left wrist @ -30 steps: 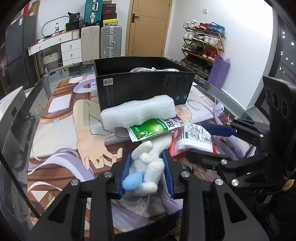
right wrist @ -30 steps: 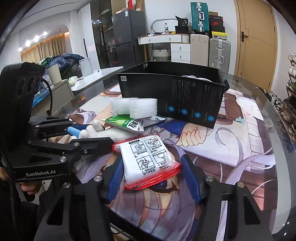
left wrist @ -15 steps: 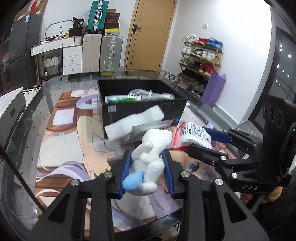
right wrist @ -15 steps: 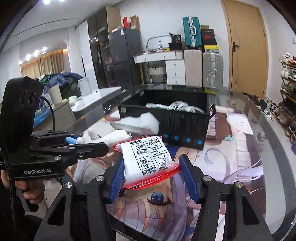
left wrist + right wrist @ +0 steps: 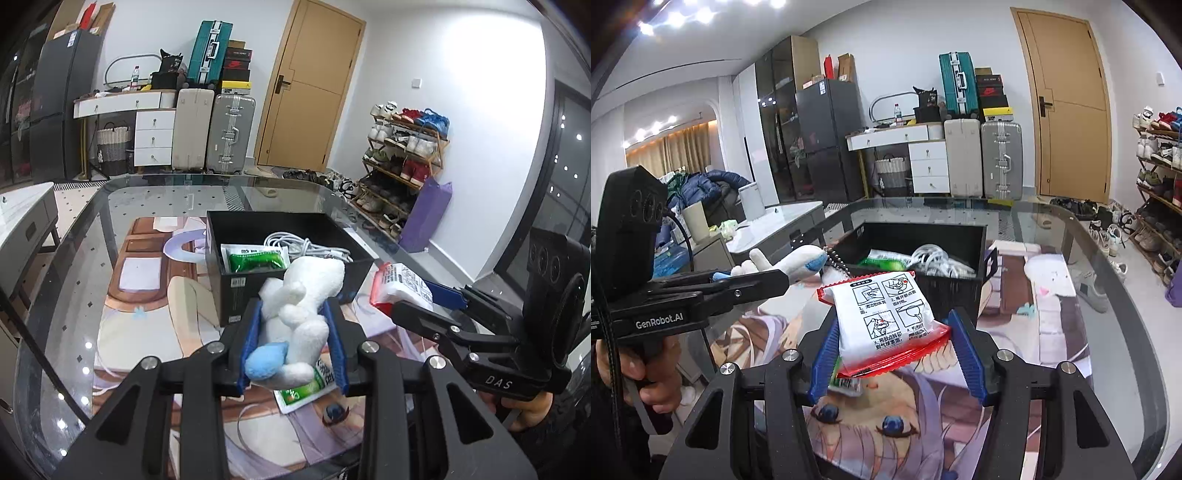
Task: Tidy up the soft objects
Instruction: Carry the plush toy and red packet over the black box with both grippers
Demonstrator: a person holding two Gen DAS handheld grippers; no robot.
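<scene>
The glass table (image 5: pixel 74 258) carries a printed mat (image 5: pixel 1052 332), and toward twelve o'clock from both cameras sits the black box (image 5: pixel 236 291), open-topped, presumably the collecting place, since a green packet (image 5: pixel 255 260) and a coiled white cable (image 5: pixel 306 245) already lie in it. The left gripper (image 5: pixel 293 343) is clamped on the white plush toy (image 5: pixel 299 314), held above the mat just short of the box's near wall, likely so it can clear the rim. At three o'clock in that view, the right gripper (image 5: pixel 897 354) pinches a red-edged white packet (image 5: pixel 890 317) across its width, raised to similar height. Another green packet (image 5: pixel 306 387) lies on the mat beneath the toy, not yet collected.
</scene>
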